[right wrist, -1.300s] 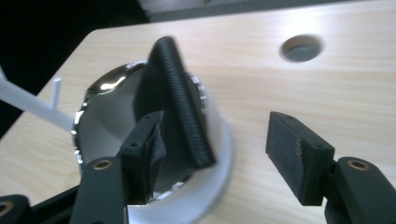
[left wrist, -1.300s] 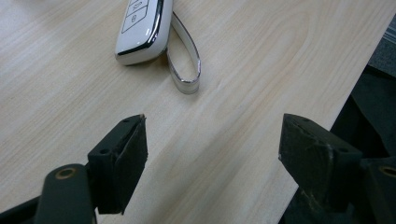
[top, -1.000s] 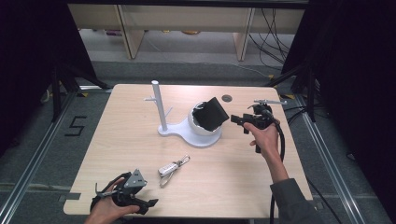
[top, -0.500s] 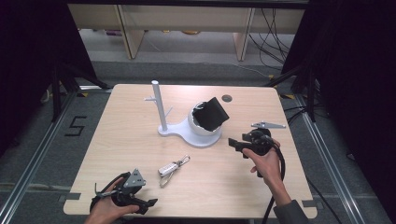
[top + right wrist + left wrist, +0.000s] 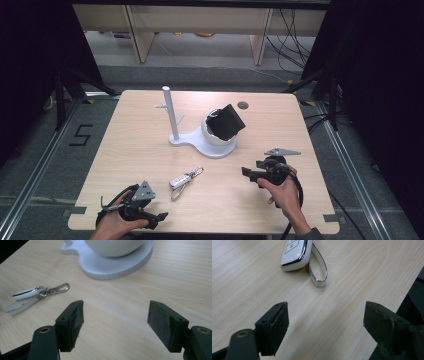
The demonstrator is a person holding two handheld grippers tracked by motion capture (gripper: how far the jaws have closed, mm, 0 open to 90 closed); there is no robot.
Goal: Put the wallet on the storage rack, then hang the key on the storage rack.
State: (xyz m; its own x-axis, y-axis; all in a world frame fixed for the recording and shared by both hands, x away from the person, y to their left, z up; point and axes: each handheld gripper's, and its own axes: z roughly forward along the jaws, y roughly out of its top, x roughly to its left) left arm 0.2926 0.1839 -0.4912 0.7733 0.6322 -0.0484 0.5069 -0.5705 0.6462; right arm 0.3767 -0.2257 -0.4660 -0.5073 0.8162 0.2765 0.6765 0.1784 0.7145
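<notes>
Our right gripper (image 5: 246, 172) hovers low over the wooden table (image 5: 320, 130), its jaws apart with nothing between them; they have just been opening wider. In the right gripper view, bare tabletop lies between the two black pads, and the white car key fob (image 5: 25, 293) sits off to the upper left with its metal clip (image 5: 58, 288) pointing toward the gripper. From above, the key fob (image 5: 179, 180) lies near the table's middle front, between our two hands and touching neither.

Our left gripper (image 5: 159, 218) rests at the front left edge, jaws also wide apart and empty. In the left gripper view the fob (image 5: 294, 253) and its white strap loop (image 5: 319, 270) lie just ahead of the pads.

We judge this to be the approach step: the right gripper is closing in on the fob. The next move calls for sliding left and lowering until the pads straddle the fob or its clip, then closing.

Behind the fob stands a white stand (image 5: 200, 145) with an upright post (image 5: 170, 112) and a bowl holding a black object (image 5: 227, 121). Its base sits near the right gripper's path but not across it; nothing else blocks the way.
</notes>
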